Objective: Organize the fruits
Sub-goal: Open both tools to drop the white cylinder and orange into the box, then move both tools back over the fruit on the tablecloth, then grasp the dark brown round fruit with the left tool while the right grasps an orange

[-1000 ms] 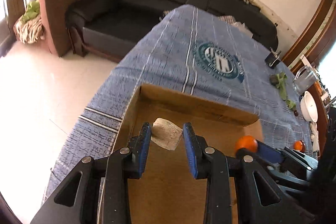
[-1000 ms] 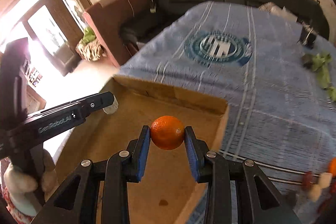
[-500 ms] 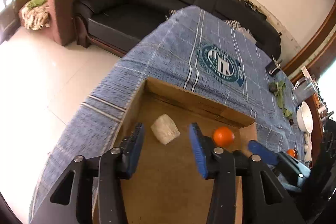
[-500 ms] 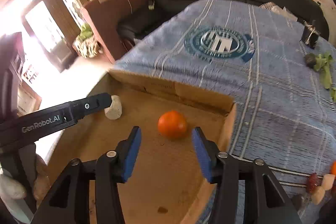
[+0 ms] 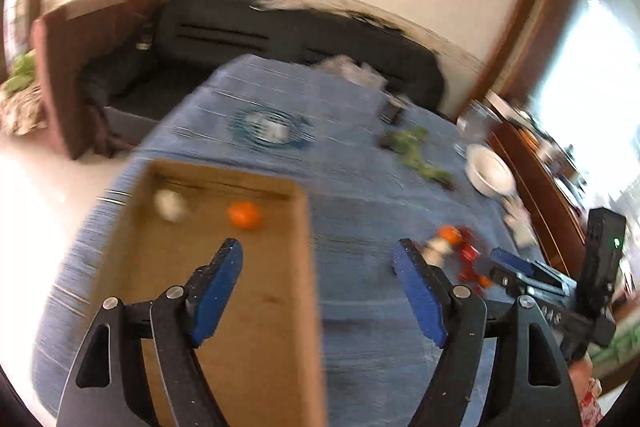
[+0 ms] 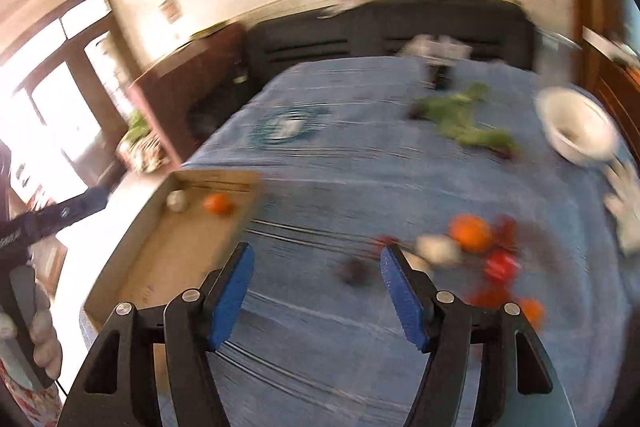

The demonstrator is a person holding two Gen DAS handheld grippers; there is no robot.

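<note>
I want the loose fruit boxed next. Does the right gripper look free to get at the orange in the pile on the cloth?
Probably yes. The right gripper is open and empty, and the orange lies ahead to its right on the cloth, top uncovered. The pale fruit crowds its near side.

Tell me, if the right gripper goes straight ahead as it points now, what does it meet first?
Probably the small dark fruit lying on the blue cloth between the open fingers of the right gripper; blur makes depth uncertain.
</note>
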